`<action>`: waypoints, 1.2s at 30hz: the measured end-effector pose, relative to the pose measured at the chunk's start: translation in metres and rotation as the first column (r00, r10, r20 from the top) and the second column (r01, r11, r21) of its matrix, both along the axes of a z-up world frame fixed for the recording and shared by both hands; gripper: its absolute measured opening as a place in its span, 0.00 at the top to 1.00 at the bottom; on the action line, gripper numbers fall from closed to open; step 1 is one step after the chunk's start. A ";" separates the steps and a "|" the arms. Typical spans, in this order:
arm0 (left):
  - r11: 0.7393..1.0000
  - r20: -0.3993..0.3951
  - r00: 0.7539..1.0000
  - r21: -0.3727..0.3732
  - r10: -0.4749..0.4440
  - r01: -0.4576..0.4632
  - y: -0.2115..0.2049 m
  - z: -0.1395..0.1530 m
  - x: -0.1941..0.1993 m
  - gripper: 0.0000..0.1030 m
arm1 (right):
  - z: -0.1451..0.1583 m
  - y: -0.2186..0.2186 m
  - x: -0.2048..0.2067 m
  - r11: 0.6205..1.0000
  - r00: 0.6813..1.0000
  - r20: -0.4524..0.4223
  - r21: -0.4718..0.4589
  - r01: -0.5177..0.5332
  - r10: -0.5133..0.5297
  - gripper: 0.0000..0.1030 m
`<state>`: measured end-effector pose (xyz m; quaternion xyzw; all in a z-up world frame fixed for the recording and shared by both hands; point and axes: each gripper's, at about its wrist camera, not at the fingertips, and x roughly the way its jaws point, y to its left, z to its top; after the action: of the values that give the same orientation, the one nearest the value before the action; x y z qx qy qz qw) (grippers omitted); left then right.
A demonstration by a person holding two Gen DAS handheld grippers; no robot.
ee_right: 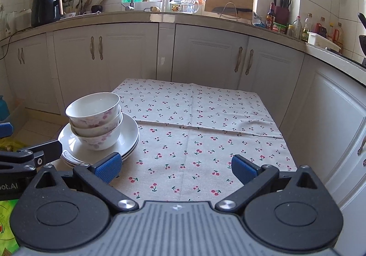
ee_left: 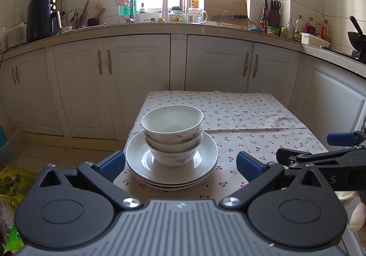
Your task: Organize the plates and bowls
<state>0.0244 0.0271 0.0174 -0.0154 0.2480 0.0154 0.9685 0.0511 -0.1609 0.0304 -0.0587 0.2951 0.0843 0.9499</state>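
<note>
Your left gripper (ee_left: 180,164) is the nearer one: the stack sits straight ahead of its widely spread, empty fingers, at the table's near left corner. Three glossy white bowls (ee_left: 173,134) with pink floral print are nested upright on a pile of smooth white plates (ee_left: 171,160), all resting on the cherry-print tablecloth (ee_left: 251,123). Your right gripper (ee_right: 176,168), fingers also spread and empty, faces bare cloth, with the stack off to its left. Glazed rims look slippery.
</note>
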 end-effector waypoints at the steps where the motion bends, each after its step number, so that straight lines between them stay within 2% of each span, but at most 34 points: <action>1: 1.000 -0.001 1.000 0.002 0.000 0.000 0.000 0.000 0.000 0.01 | 0.000 0.000 0.000 1.000 1.000 0.002 0.002 0.001 -0.001 0.00; 36: 1.000 0.001 1.000 -0.008 -0.002 0.002 -0.003 0.001 -0.002 0.01 | 0.003 0.000 -0.003 0.999 0.999 0.027 -0.013 0.031 -0.030 0.00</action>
<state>0.0221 0.0241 0.0182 -0.0190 0.2477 0.0136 0.9686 0.0480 -0.1607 0.0332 -0.0616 0.2835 0.0670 0.9546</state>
